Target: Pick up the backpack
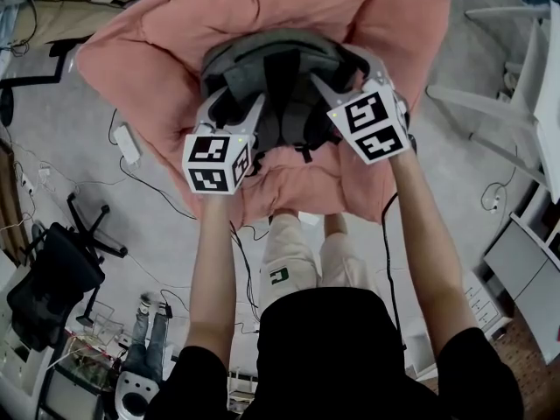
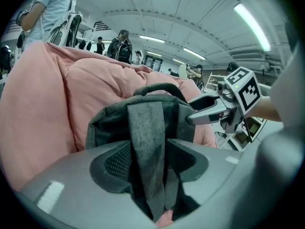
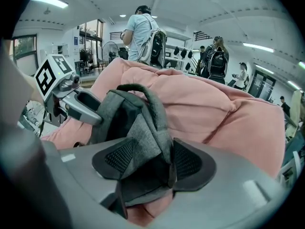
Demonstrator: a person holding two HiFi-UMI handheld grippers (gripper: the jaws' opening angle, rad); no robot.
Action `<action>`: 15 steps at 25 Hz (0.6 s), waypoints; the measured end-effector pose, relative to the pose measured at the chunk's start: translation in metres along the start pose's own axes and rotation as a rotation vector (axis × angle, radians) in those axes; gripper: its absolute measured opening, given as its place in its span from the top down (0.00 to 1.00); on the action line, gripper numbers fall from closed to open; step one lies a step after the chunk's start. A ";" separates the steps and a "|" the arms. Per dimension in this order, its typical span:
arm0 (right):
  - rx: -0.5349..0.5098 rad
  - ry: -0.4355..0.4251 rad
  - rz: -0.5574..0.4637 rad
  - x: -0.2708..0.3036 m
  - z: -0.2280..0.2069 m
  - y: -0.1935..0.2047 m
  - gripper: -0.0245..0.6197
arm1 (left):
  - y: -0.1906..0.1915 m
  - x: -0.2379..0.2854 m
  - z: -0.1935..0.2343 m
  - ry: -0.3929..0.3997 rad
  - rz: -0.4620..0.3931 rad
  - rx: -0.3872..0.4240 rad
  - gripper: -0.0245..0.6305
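Observation:
A grey backpack [image 1: 271,68] lies on a big pink bean bag [image 1: 262,7], straps facing up. My left gripper [image 1: 234,103] reaches over its left side, and my right gripper [image 1: 337,79] over its right side. In the left gripper view, a grey shoulder strap [image 2: 145,128] runs down between the wide-apart jaws of my left gripper [image 2: 148,159]; the pads do not press on it. In the right gripper view, the other strap [image 3: 143,128] is bunched between the spread jaws of my right gripper [image 3: 153,159], below the top carry handle [image 3: 143,90].
A black office chair [image 1: 52,278] stands on the floor at the left. A white adapter [image 1: 128,143] and cables lie near the bean bag. White furniture [image 1: 525,86] stands at the right. People stand behind the bean bag in both gripper views.

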State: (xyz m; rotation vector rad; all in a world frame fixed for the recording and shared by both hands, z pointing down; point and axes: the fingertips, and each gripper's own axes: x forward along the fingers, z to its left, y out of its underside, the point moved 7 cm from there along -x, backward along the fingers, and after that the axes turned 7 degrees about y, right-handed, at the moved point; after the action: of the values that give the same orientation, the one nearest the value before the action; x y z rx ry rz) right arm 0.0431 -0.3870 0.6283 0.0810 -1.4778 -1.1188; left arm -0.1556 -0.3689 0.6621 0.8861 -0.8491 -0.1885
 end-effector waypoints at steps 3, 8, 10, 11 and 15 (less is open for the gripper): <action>-0.001 -0.006 0.006 0.002 -0.001 -0.001 0.58 | -0.002 0.001 0.001 0.002 -0.003 -0.002 0.63; -0.005 -0.004 0.019 0.002 -0.002 0.000 0.58 | -0.002 0.000 0.000 -0.008 -0.005 -0.003 0.69; -0.006 -0.004 0.021 0.002 -0.002 0.002 0.58 | -0.001 -0.001 0.000 -0.007 -0.003 -0.006 0.70; -0.006 -0.004 0.022 0.001 -0.001 0.003 0.58 | -0.001 -0.002 -0.001 -0.007 -0.003 -0.008 0.70; -0.013 -0.012 0.018 -0.005 0.000 0.005 0.62 | 0.001 -0.006 -0.004 -0.007 -0.004 -0.008 0.72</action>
State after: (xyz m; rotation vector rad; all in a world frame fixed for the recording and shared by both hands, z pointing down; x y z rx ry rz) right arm 0.0464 -0.3815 0.6281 0.0521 -1.4793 -1.1161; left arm -0.1568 -0.3627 0.6577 0.8797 -0.8523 -0.1983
